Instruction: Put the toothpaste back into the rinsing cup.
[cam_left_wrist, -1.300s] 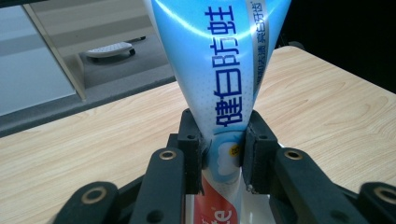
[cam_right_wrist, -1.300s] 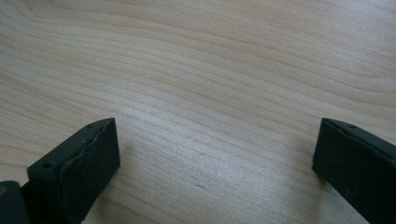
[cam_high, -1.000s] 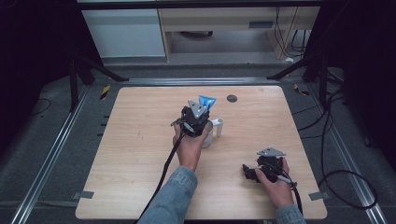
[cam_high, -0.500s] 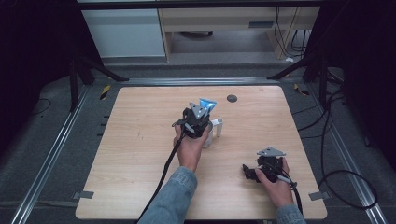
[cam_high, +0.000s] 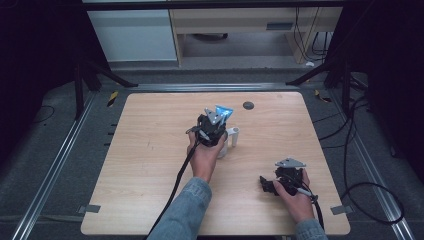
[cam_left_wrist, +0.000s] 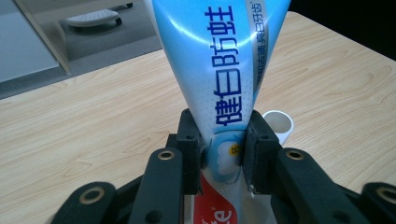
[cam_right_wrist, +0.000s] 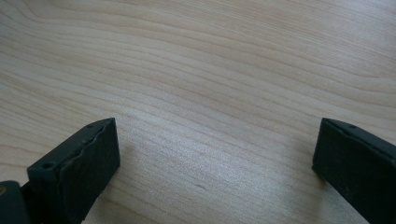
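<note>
left tool: clamped on toothpaste tube, to be kept upright over white cup at 3 o'clock
right tool: jaws apart, rested on worktop

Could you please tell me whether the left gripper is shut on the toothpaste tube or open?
Shut: the left gripper pinches the toothpaste tube, dented between its pads.

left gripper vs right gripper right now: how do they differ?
Left gripper: black fingers closed on the blue-and-white toothpaste tube, beside a small white cup. Right gripper: fingers spread wide, nothing between them. In the high view the left sits at mid-table, the right near the near edge of the light wooden table. Both are hand-held, black and cabled.
</note>
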